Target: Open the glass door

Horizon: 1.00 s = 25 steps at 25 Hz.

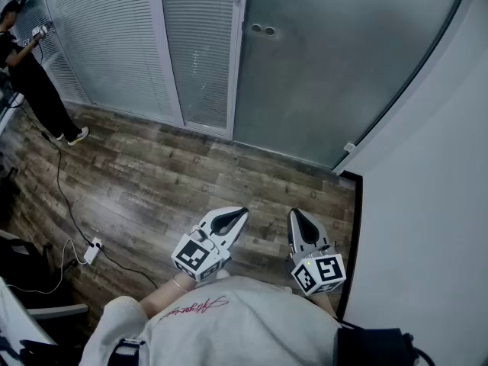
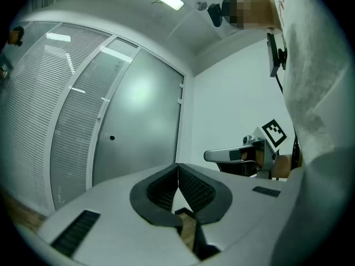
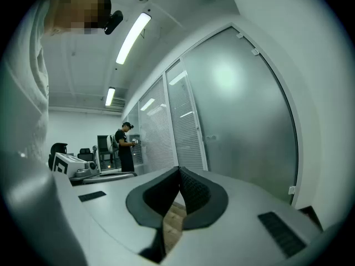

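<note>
Head view, left to right. Far left: a person in black clothes (image 1: 29, 71) stands by the white-framed panels with slatted blinds (image 1: 107, 44). Lower left: a white power strip (image 1: 92, 251) lies on the grey-brown wood-plank floor (image 1: 152, 181). Centre: the left gripper (image 1: 238, 215) is held level, its jaws closed tip to tip with nothing between them. Just beside it, the right gripper (image 1: 297, 215) is also level, its jaws likewise closed and empty. Upper right: the large frosted glass door (image 1: 335, 59), bearing two small round fittings (image 1: 263, 30) near its left edge, stands ahead of both grippers and well apart from them. Far right: a plain white wall (image 1: 427, 204).
</note>
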{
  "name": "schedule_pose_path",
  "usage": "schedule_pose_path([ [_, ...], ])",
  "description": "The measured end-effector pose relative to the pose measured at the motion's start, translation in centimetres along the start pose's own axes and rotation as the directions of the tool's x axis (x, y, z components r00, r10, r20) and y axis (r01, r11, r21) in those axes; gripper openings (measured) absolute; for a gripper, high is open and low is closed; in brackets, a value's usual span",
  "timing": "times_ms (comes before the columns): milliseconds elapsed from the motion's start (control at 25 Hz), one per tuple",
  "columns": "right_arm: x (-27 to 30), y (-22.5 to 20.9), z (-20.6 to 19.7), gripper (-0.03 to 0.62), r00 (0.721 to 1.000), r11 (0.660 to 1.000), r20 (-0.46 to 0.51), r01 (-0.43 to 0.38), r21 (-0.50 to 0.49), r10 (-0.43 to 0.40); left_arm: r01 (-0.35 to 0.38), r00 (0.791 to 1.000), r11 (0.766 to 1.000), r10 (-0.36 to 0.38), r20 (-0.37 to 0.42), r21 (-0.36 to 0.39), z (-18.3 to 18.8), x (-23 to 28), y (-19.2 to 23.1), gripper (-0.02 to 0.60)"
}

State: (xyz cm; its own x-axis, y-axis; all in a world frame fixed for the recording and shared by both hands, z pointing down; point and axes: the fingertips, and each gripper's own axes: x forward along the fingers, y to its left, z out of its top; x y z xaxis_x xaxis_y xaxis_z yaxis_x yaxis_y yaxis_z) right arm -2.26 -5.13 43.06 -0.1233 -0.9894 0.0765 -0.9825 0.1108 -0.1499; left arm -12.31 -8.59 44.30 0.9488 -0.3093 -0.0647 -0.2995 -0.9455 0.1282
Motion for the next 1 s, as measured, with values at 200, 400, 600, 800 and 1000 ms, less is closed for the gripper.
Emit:
schedule_pose_path([
  [200, -0.2, -0.2, -0.2, 0.017, 1.0, 1.0, -0.003, 0.011, -0.002, -0.011, 0.026, 1.0, 0.999, -0.026, -0.003, 0.039, -0.6, 0.3, -0.4, 0.017],
  [400, -0.2, -0.3, -0.3, 0.017, 1.0, 1.0, -0.003, 0.017, -0.002, -0.017, 0.032, 0.999, 0.998, -0.032, 0.006, 0.059, -0.4, 0.3, -0.3, 0.017],
  [600, 0.2, -0.2, 0.1, 0.017, 1.0, 1.0, 0.006, 0.019, 0.0, -0.019, 0.032, 0.999, 0.999, -0.032, 0.001, 0.042, 0.2, 0.3, -0.2, 0.017],
  [800, 0.3, 0.2, 0.5, 0.018, 0.998, 0.999, 0.047, 0.036, 0.014, -0.036, 0.029, 0.999, 0.998, -0.028, -0.015, 0.061, 0.0, -0.9, 0.1, 0.017],
  [1000, 0.7, 0.6, 0.5, 0.018, 0.997, 0.998, 0.052, 0.054, 0.012, -0.055, 0.006, 0.999, 0.999, -0.004, -0.043, 0.046, 0.0, -1.4, 0.8, 0.017],
])
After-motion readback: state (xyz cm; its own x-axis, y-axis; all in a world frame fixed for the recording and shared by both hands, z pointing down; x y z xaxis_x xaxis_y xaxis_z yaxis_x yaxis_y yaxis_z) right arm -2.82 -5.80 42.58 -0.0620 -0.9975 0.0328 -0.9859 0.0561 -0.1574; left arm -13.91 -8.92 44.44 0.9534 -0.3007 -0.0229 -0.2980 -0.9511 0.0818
